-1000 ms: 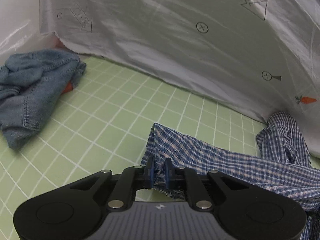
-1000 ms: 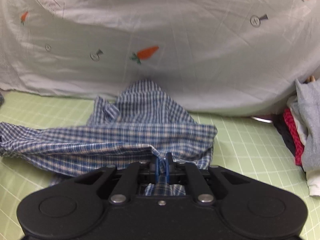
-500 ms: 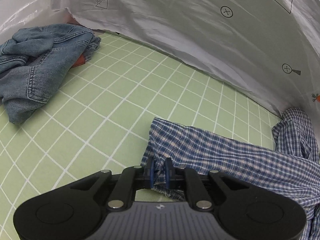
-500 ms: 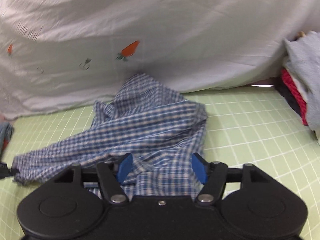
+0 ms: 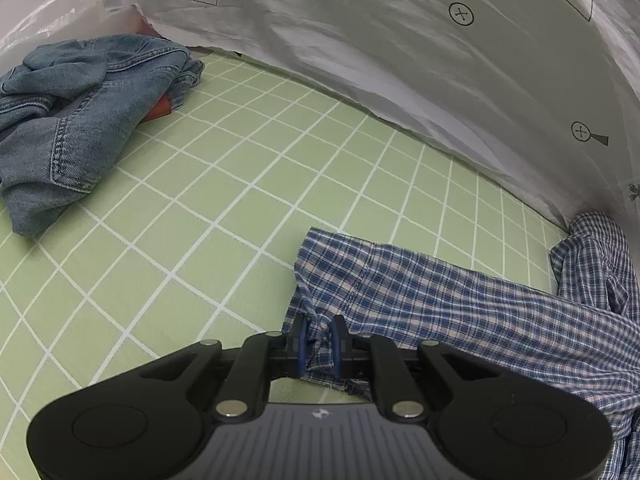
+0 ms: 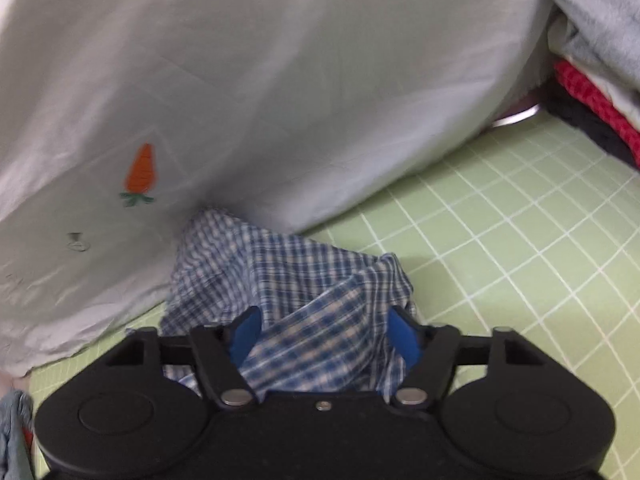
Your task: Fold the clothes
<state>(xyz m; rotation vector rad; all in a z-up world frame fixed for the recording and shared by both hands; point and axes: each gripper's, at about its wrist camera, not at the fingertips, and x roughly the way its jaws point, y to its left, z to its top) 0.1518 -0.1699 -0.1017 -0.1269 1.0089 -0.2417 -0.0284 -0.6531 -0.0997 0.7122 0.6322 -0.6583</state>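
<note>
left gripper (image 5: 319,344) angled down, fingers clamped on shirt (image 5: 460,304) cuff edge | right gripper (image 6: 326,336) angled down over shirt's bunched end, fingers apart and closing, cloth between, not pinched | shirt strung across green mat (image 5: 240,184), far end against white sheet (image 6: 280,80) | jeans (image 5: 72,120) well left of shirt

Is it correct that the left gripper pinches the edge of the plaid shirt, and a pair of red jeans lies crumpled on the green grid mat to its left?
Not quite. In the left wrist view the jeans are blue denim, not red. The rest holds: the left gripper pinches the edge of the plaid shirt, and the jeans lie crumpled on the green grid mat to its left.
</note>
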